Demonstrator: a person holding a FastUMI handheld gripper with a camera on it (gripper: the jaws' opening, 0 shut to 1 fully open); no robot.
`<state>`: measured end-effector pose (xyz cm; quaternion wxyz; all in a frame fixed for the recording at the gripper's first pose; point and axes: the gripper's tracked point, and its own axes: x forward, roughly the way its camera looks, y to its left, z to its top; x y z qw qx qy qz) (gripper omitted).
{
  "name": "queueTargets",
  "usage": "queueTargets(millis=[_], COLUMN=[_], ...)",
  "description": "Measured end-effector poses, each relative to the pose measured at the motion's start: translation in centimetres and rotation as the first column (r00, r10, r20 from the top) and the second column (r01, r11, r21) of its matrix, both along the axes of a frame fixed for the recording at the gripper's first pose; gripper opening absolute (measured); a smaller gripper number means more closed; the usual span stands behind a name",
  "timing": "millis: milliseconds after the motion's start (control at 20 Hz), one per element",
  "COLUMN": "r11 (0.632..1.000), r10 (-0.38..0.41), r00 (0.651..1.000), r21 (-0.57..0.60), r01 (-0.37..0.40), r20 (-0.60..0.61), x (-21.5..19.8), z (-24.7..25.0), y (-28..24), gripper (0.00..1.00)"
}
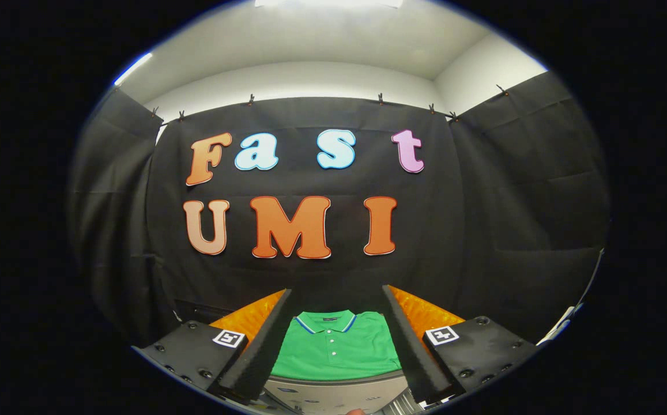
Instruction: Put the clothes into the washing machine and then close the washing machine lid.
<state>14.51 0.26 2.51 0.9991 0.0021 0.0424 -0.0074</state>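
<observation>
Gripper: our gripper (336, 331) hangs above the work surface and its two fingers are spread wide apart, holding nothing.

Clothes: a green polo shirt (336, 349) lies folded and flat, collar toward the booth wall. We see it between the two fingers and a little beyond them, not touched by either one.

Surface: the shirt rests on an orange cloth (425, 314), which shows on both sides of the fingers.

Washing machine: just below the near hem of the shirt there is a pale grey panel (333, 395). We think it may be the top of the machine, but the view is low and bent there, so we cannot be sure, and we cannot tell if the lid is up or down.

Stage: we judge the task is at its start; the shirt is not yet picked up.

Risk, grasp: the shirt is thin and flat. If the fingers close too high, they may catch only the top layer, and the fold would open and drag.

Risk, cloth: if they go too deep, the orange cloth may be pinched together with the shirt.

Risk, lid: a sleeve or hem left hanging over the rim could stop the lid from closing.
</observation>
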Motion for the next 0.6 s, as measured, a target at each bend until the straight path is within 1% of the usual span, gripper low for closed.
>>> queueTargets(millis=[300, 400, 500, 600], r11=[1.000, 1.000, 1.000, 1.000], r10=[0.014, 0.017, 0.021, 0.031], r00=[1.000, 1.000, 1.000, 0.999], r21=[-0.010, -0.017, -0.014, 0.007], r01=[-0.014, -0.017, -0.021, -0.031], r20=[0.027, 0.025, 0.006, -0.042], x=[1.5, 1.9, 2.9, 4.7], z=[1.5, 1.3, 0.2, -2.1], y=[0.3, 0.3, 0.2, 0.3], gripper=[0.98, 0.98, 0.98, 0.98])
